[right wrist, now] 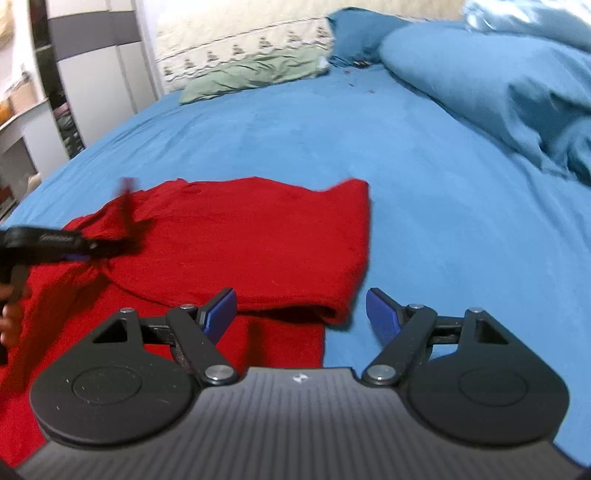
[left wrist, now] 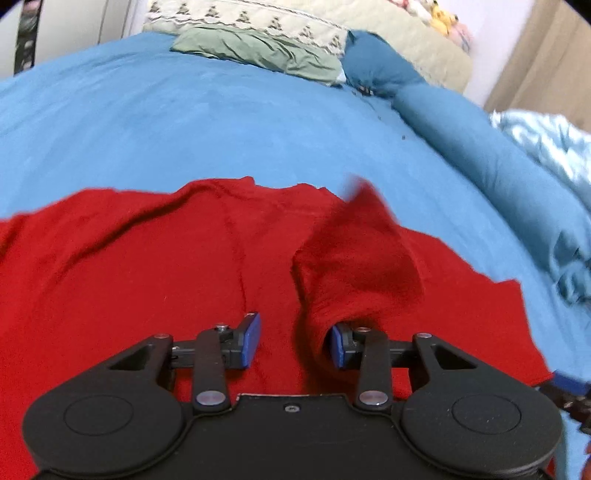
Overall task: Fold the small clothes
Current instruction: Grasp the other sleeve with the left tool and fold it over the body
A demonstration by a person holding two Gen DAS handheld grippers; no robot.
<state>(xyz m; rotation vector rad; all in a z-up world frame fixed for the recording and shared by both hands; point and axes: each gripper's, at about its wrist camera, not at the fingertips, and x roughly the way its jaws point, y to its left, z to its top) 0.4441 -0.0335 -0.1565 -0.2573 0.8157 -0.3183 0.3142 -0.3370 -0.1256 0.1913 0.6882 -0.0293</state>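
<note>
A red garment [left wrist: 147, 258] lies spread on the blue bed sheet [left wrist: 184, 122]. My left gripper [left wrist: 293, 341] is open just above it; a raised, blurred flap of red cloth [left wrist: 362, 251] drapes over its right fingertip [left wrist: 338, 347]. In the right wrist view the garment [right wrist: 251, 243] shows a folded right edge [right wrist: 332, 314]. My right gripper [right wrist: 301, 312] is open, straddling that folded corner. The left gripper [right wrist: 48, 242] shows blurred at the left edge of that view.
A green pillow [left wrist: 258, 51] and a patterned cream pillow [left wrist: 243, 16] lie at the head of the bed. A bunched blue duvet [right wrist: 498, 85] runs along the right side. A wardrobe and shelves [right wrist: 74, 74] stand to the left.
</note>
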